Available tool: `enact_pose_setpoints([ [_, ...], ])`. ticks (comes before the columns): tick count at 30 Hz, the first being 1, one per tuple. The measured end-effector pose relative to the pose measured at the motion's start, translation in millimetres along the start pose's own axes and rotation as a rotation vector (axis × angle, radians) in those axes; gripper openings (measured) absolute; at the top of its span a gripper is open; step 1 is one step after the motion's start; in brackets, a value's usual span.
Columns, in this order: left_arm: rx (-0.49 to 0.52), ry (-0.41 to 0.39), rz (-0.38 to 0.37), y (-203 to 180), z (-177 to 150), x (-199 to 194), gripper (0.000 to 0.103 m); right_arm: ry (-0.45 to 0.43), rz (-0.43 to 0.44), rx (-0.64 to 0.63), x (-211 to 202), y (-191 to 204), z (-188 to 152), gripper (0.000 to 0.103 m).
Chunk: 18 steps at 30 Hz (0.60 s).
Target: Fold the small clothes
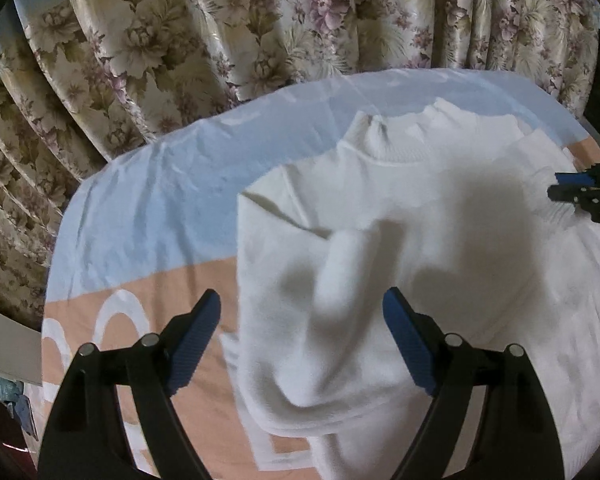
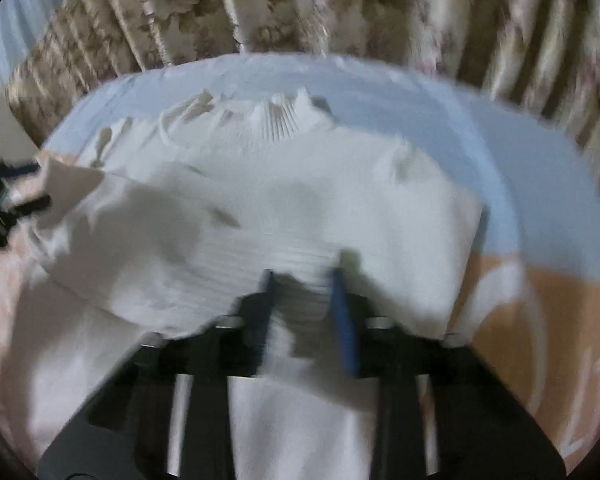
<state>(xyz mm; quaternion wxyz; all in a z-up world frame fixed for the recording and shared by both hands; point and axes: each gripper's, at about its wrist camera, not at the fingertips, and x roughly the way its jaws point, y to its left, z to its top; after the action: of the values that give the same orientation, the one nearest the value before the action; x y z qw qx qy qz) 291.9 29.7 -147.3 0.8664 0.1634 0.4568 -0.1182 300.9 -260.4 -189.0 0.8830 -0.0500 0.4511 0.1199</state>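
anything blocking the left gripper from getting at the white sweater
Nothing visible does. The left gripper hangs open right over the white sweater, a raised fold of it showing between the fingers. The right gripper, shut on the sweater's far edge, is well off to the side.
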Motion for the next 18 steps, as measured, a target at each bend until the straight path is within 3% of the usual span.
enact_pose_setpoints([
  [4,-0.001,0.004,0.007,13,6,-2,0.091,-0.114,-0.138,-0.046,-27,-1,-2,0.009],
  [6,-0.021,0.01,-0.012,19,9,0,0.091,-0.103,-0.191,-0.045,-35,-9,-8,0.009],
  [11,-0.055,0.02,-0.088,22,16,12,0.091,-0.043,-0.198,-0.049,-34,-18,-30,0.009],
  [12,-0.063,0.037,-0.113,22,19,20,0.089,-0.039,-0.195,-0.044,-33,-19,-33,0.009],
  [13,-0.068,0.066,-0.128,21,22,29,0.071,-0.038,-0.193,-0.039,-33,-18,-35,0.009],
  [15,-0.074,0.161,-0.152,20,25,53,0.048,-0.041,-0.186,-0.026,-33,-18,-34,0.009],
  [18,-0.025,0.191,-0.152,14,33,62,0.046,-0.039,-0.184,-0.028,-32,-16,-33,0.009],
])
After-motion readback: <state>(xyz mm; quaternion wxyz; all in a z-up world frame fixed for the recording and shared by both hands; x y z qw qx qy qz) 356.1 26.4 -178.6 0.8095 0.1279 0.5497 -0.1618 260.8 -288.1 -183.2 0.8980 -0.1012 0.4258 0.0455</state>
